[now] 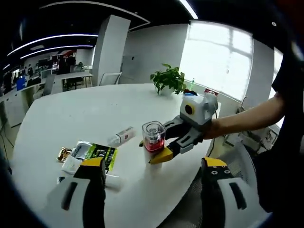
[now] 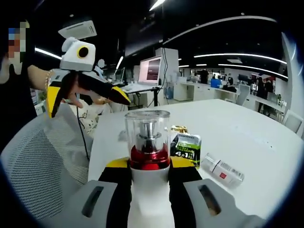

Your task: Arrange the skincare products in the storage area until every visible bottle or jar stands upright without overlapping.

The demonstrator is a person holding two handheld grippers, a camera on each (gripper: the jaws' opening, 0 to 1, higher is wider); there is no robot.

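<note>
My right gripper [image 2: 149,164] is shut on a white bottle [image 2: 148,142] with a red band and a clear cap, holding it upright. In the left gripper view that bottle [image 1: 153,135] is near the table's front edge, with the right gripper [image 1: 153,148] reaching in from the right. My left gripper [image 1: 154,166] is open, with its jaws wide apart and nothing between them, just short of the bottle. It hangs open at the upper left of the right gripper view [image 2: 85,102]. A white tube [image 1: 121,137] [image 2: 222,170] lies on its side beside a green-and-black sachet [image 1: 95,154] [image 2: 186,145].
The white round table [image 1: 85,109] carries a potted plant [image 1: 168,78] at its far edge and a small gold item [image 1: 63,153] by the sachet. A white mesh chair [image 2: 42,161] stands close to the table's edge. Desks and monitors fill the office behind.
</note>
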